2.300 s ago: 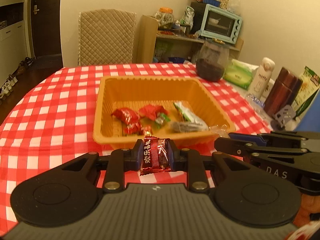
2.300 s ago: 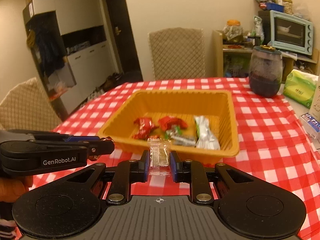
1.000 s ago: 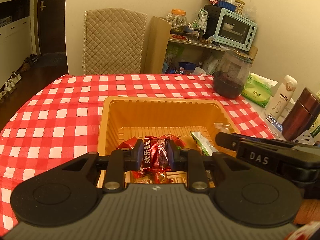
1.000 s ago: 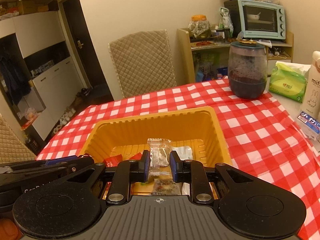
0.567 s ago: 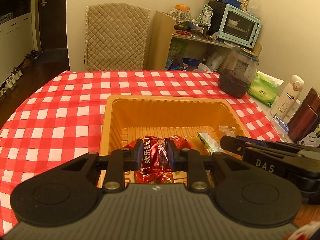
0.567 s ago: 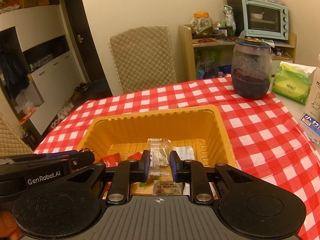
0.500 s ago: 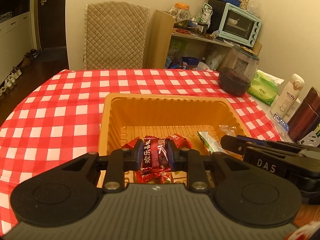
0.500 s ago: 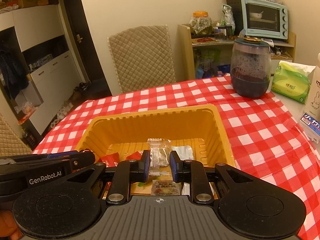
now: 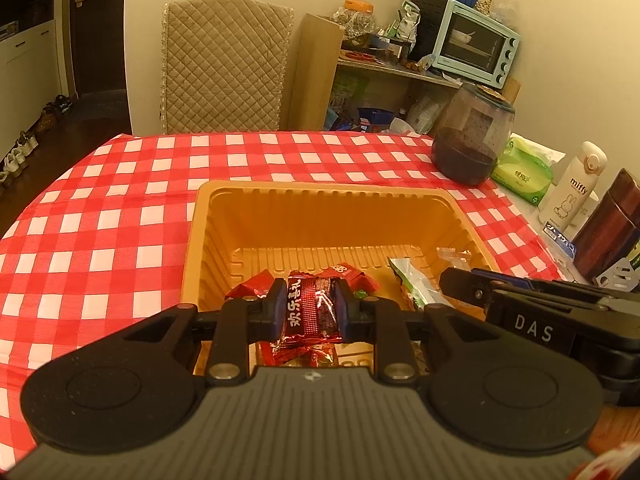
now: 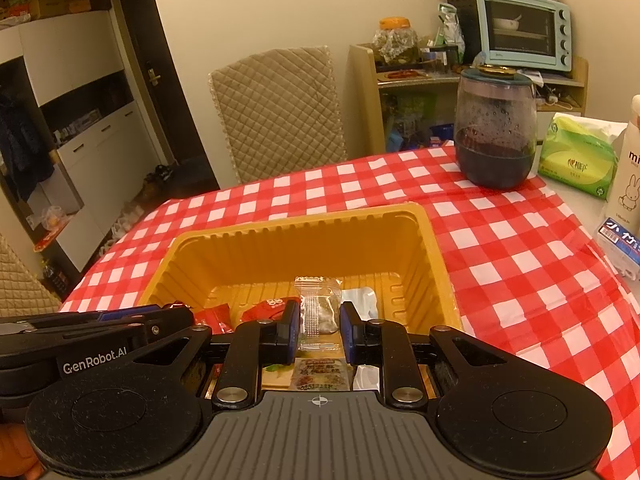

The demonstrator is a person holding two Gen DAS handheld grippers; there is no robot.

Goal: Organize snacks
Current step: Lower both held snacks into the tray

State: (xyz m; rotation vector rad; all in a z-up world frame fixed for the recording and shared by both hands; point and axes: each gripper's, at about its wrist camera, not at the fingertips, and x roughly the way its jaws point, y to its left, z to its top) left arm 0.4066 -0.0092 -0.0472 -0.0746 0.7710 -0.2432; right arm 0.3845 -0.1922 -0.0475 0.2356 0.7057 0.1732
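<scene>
An orange plastic tray [image 9: 320, 200] [image 10: 304, 236] sits on the red checked tablecloth with several wrapped snacks in its near half. My left gripper [image 9: 311, 312] is shut on a dark red snack packet [image 9: 310, 314] with white lettering, held over the tray's near part above other red wrappers [image 9: 256, 286]. My right gripper [image 10: 319, 322] is shut on a small clear packet [image 10: 318, 312], also over the tray. A green and white packet [image 9: 412, 280] lies at the tray's right. Each gripper shows at the edge of the other's view.
A dark glass jar [image 10: 496, 132] stands at the table's far right, with a green tissue pack [image 10: 576, 160], a white bottle [image 9: 572, 188] and a brown flask [image 9: 608, 228] beyond. A quilted chair [image 9: 224, 64] stands behind the table. A shelf holds a blue oven [image 10: 524, 28].
Both grippers came forward from in front of the tray to above its near half, each still holding its packet. Over the last half second almost nothing moves.
</scene>
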